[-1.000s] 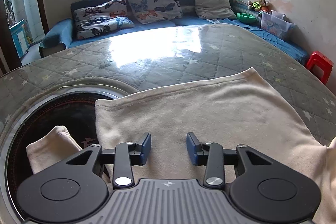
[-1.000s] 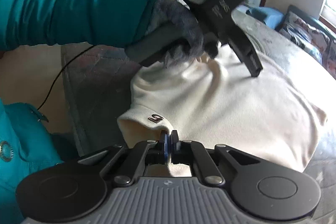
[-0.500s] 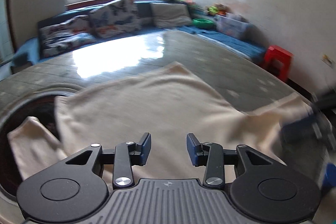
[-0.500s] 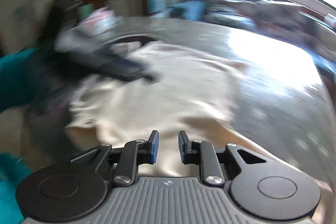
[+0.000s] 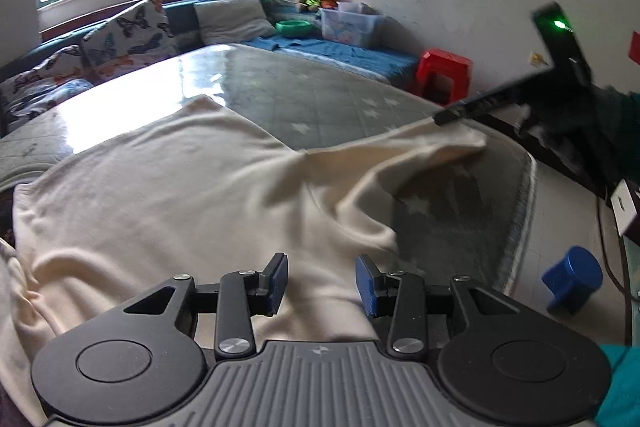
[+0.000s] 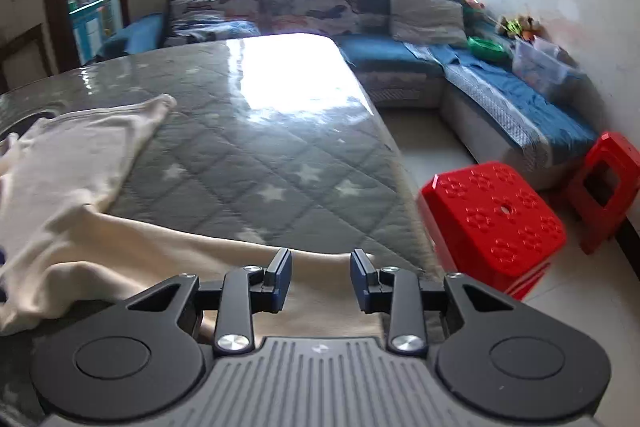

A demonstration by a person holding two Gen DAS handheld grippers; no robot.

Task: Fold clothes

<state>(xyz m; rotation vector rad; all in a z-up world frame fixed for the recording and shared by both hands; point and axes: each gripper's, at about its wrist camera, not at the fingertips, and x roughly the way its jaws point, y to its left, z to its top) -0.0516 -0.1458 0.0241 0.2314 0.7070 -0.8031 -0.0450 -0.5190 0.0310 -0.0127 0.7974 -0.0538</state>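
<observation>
A cream sweater (image 5: 168, 187) lies spread on the grey quilted table (image 5: 320, 99). One sleeve (image 5: 432, 151) stretches out toward the table's right edge. My left gripper (image 5: 321, 283) hovers open over the sweater's near part, nothing between its pads. My right gripper (image 6: 320, 277) is over the sleeve (image 6: 240, 259) near the table edge. Its jaws are opening and the cloth lies under them, not pinched. In the left wrist view the right gripper (image 5: 442, 117) reaches to the sleeve's end, held by a gloved hand (image 5: 568, 111).
Two red stools (image 6: 492, 219) (image 6: 604, 183) stand beside the table's right edge. A blue stool (image 5: 572, 283) sits on the floor nearer. A blue corner sofa (image 6: 380, 55) with cushions and a plastic box (image 6: 540, 67) runs along the walls.
My right gripper, shut on the sweater's cuff a second ago, has swung right and opened; the sleeve now lies stretched toward the table's right edge. My left gripper moved right, still open.
</observation>
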